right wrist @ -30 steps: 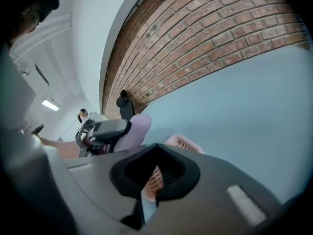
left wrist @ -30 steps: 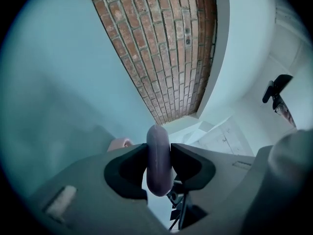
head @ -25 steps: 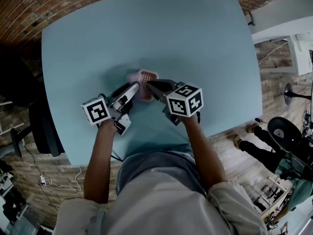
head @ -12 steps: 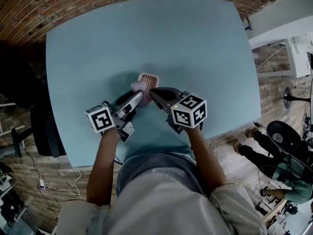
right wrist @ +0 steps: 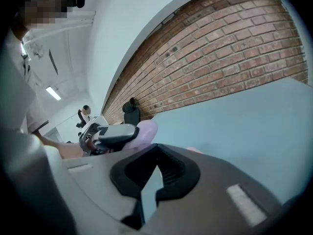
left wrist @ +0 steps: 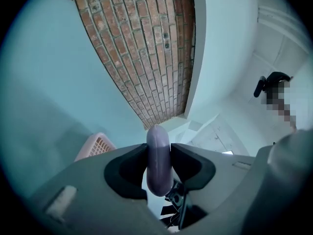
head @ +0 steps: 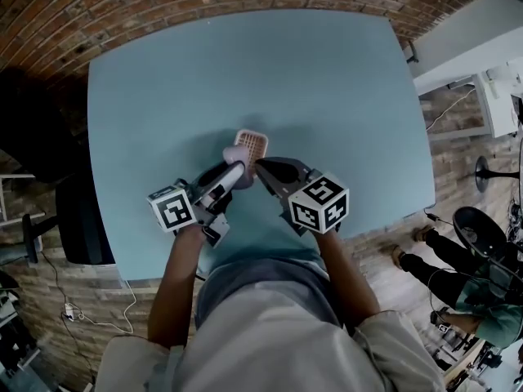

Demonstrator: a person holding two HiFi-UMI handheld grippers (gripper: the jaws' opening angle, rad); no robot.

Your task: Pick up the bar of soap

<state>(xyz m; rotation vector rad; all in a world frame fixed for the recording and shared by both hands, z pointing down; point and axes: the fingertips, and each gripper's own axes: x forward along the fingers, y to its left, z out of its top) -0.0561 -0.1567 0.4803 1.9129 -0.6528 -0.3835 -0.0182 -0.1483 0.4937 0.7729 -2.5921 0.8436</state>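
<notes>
Our left tool [head: 238, 173] pinches lilac soap [left wrist: 158, 160] edge-on between pads. We see soap just beside pink grid dish [head: 251, 144] on blue desk [head: 327, 88]. Our right tool [head: 261, 167] close alongside, jaws pressed together, nothing between. Brick wall [head: 163, 11] beyond desk.

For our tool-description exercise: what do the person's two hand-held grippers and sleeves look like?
Both the left hand-held gripper and the right hand-held gripper have grey bodies with black notched pads. Each carries a white cube printed with black square markers. The person wears a light top with short sleeves.
</notes>
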